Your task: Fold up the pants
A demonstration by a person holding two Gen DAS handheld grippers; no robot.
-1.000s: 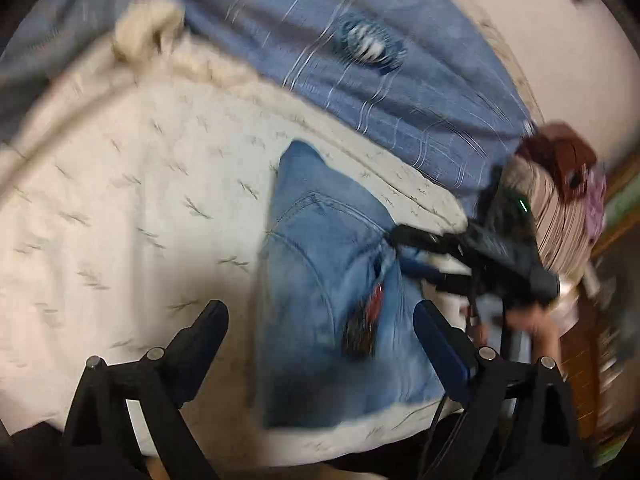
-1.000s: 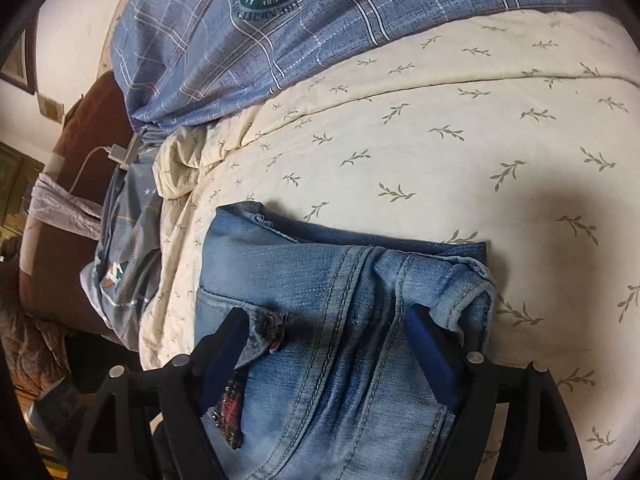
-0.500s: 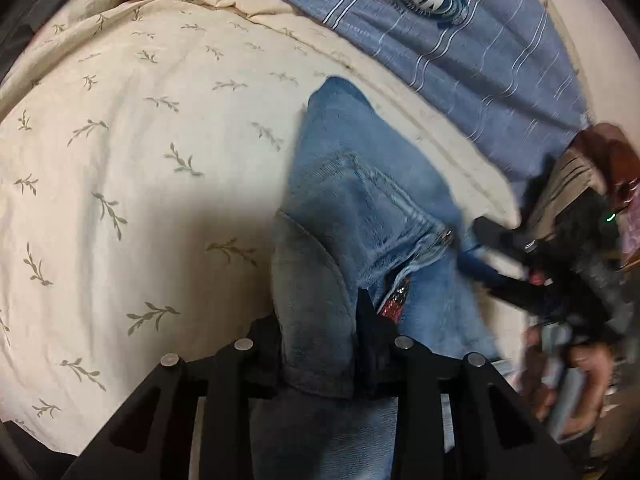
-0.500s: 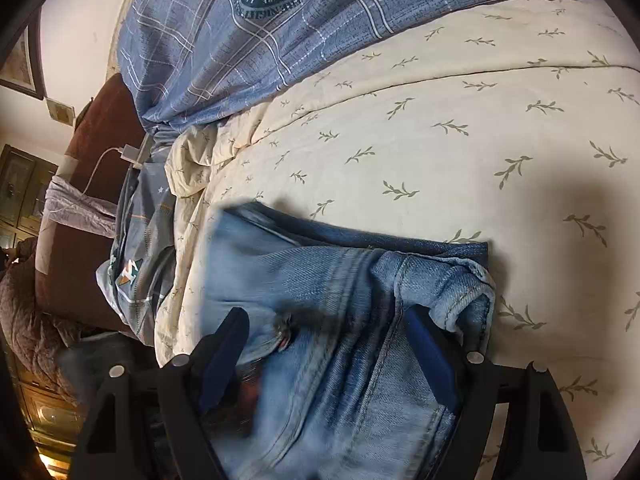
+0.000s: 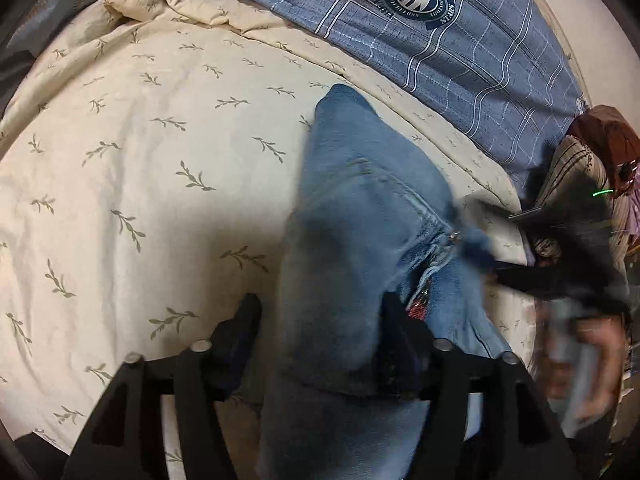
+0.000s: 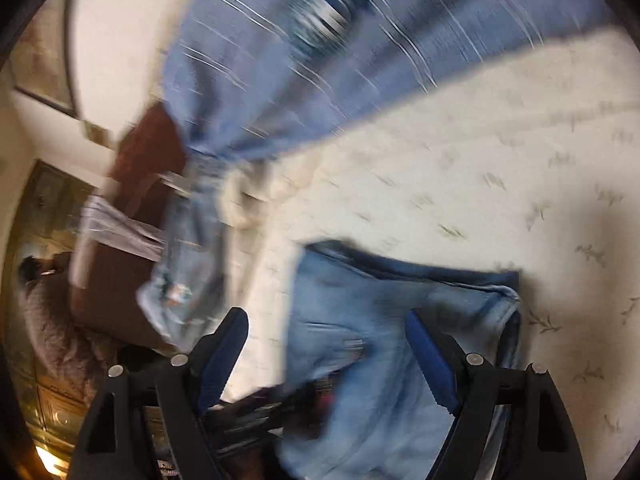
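Folded light blue jeans (image 5: 360, 240) lie on a cream bedspread (image 5: 120, 160) printed with leaf sprigs. My left gripper (image 5: 320, 320) stands half open, its jaws on either side of the near edge of the jeans, no longer pinching it. My right gripper (image 6: 328, 332) is open and empty, lifted above the jeans (image 6: 400, 340); that view is blurred by motion. The right gripper also shows, blurred, at the right of the left wrist view (image 5: 560, 264).
A blue plaid pillow (image 5: 440, 32) with a round crest lies at the head of the bed. A brown headboard (image 6: 136, 184), striped cloth (image 5: 572, 168) and a wooden cabinet (image 6: 44, 240) stand past the bed's edge.
My left gripper, shut on the jeans' edge half a second ago, has spread its jaws. My right gripper has swung up and leftward away from the jeans, blurring its view.
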